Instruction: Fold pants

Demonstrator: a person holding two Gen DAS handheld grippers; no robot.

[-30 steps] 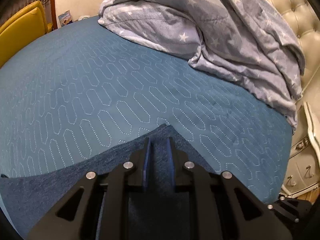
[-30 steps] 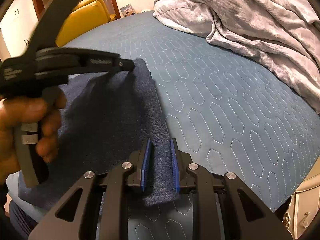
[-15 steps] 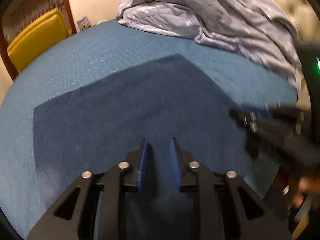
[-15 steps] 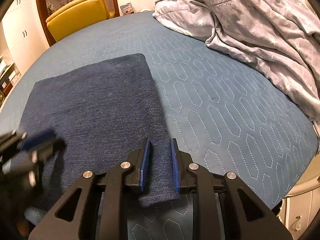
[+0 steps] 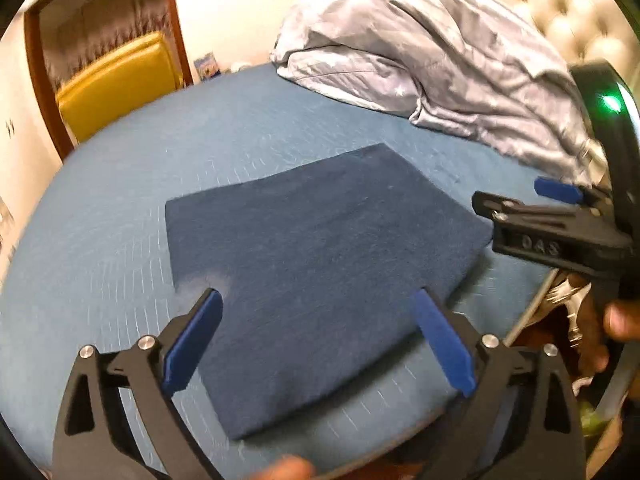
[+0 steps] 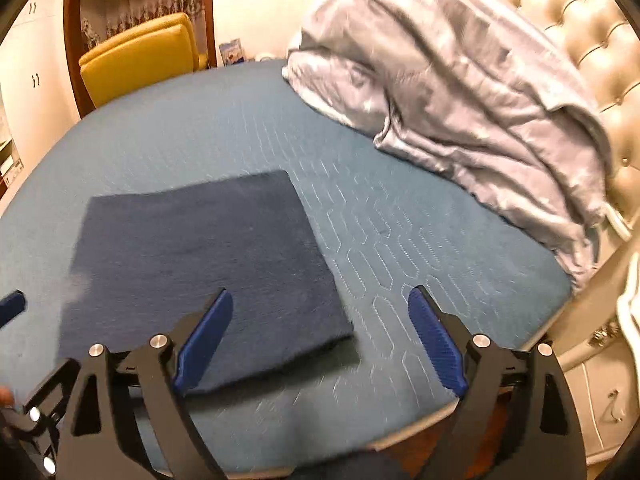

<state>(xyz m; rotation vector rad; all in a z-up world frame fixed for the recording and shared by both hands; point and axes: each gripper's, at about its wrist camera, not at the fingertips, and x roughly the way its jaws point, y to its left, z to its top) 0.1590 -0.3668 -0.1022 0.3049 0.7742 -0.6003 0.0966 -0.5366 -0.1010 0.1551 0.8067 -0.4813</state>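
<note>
The dark blue pants (image 5: 320, 264) lie folded into a flat rectangle on the blue quilted bed cover (image 5: 160, 152). They also show in the right wrist view (image 6: 200, 264). My left gripper (image 5: 318, 340) is open and empty, held above the near edge of the pants. My right gripper (image 6: 320, 336) is open and empty, held above the pants' near right corner. The right gripper also shows at the right of the left wrist view (image 5: 532, 208).
A rumpled grey star-print duvet (image 5: 432, 60) lies at the back right against a tufted cream headboard (image 6: 568, 20). A yellow chair (image 6: 140, 56) stands beyond the bed's far left edge. A white nightstand (image 6: 600, 396) stands at the right.
Both grippers have let go of the pants, opened wide and pulled back and up. The pants now lie folded flat on the bed.
</note>
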